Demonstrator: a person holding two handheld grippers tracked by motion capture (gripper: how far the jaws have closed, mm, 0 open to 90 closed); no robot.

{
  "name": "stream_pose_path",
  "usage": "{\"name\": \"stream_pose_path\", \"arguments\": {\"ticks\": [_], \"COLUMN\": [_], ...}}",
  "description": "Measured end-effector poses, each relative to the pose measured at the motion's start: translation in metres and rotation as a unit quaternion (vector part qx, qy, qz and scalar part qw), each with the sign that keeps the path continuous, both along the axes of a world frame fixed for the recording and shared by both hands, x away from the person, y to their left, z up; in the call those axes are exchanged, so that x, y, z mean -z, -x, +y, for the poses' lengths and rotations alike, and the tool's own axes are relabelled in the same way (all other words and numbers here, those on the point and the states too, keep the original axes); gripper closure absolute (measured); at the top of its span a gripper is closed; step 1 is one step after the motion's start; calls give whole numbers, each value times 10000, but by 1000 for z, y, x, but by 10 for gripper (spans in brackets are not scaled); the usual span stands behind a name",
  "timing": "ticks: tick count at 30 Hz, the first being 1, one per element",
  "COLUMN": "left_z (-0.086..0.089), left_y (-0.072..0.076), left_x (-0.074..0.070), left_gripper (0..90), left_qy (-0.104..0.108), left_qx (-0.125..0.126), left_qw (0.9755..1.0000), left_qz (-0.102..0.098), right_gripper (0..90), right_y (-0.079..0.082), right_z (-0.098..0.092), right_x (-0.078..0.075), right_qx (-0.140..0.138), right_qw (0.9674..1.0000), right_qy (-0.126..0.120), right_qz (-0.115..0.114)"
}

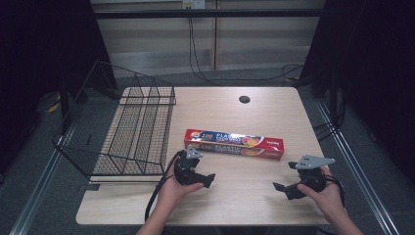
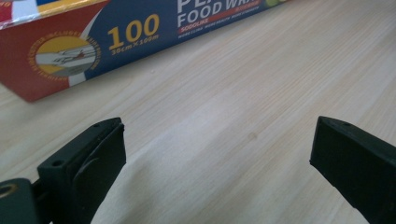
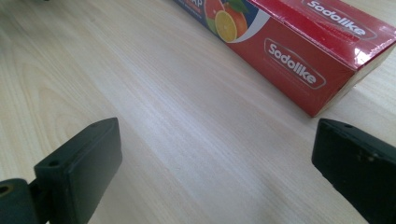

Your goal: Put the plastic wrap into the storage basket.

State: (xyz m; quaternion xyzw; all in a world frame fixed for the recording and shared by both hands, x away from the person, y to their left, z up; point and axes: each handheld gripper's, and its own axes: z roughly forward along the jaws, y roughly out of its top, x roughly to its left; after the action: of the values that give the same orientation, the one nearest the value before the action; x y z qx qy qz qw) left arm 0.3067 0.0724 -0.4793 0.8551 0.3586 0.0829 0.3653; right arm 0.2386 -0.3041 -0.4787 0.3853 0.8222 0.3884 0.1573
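While I hold both grippers low over the near part of the desk, neither one has anything in it. My left gripper has its fingers spread wide with bare wood between them, and my right gripper is released the same way, nothing between its fingers. From above, my left hand sits near the middle of the front edge and my right hand nearer the right corner, the two well apart.

Just beyond them lies the box of plastic wrap, flat on the desk, long side running left to right and slightly skewed. Its left end is close ahead of my left gripper and its right end close ahead of my right one; nothing touches it.

I judge this as the approach step: both hands lined up on the box, the grasp not yet made. Farther back and to the left stands the wire basket, empty as far as I can see, and it looks the likely place for the box. A small round hole sits in the desk near the far edge.

The next move calls for bringing the fingers forward to straddle the box ends, or its narrow sides, then clenching evenly so the long box lifts level instead of tipping.
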Motion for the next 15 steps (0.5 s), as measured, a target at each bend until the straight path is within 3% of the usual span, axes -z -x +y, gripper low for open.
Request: {"name": "stream_pose_path", "arguments": {"ticks": [7, 8, 12, 15], "left_z": [-1, 0, -1, -4], "left_y": [-3, -4, -6, -7], "left_x": [-2, -3, -5, -7], "left_gripper": [30, 29, 13, 9], "left_qy": [166, 96, 418, 464], "left_qx": [67, 113, 145, 177], "left_qw": [9998, 9998, 9987, 9983], "left_qz": [131, 133, 261, 294], "right_gripper": [18, 18, 20, 20], "right_y": [2, 2, 2, 4], "right_z": [-3, -4, -6, -8], "right_x": [-2, -2, -3, -4], "right_qx": [42, 32, 43, 83], "right_qw": [10000, 10000, 10000, 9999], "right_qy": [15, 4, -35, -79], "right_qz": [-54, -50, -41, -43]}}
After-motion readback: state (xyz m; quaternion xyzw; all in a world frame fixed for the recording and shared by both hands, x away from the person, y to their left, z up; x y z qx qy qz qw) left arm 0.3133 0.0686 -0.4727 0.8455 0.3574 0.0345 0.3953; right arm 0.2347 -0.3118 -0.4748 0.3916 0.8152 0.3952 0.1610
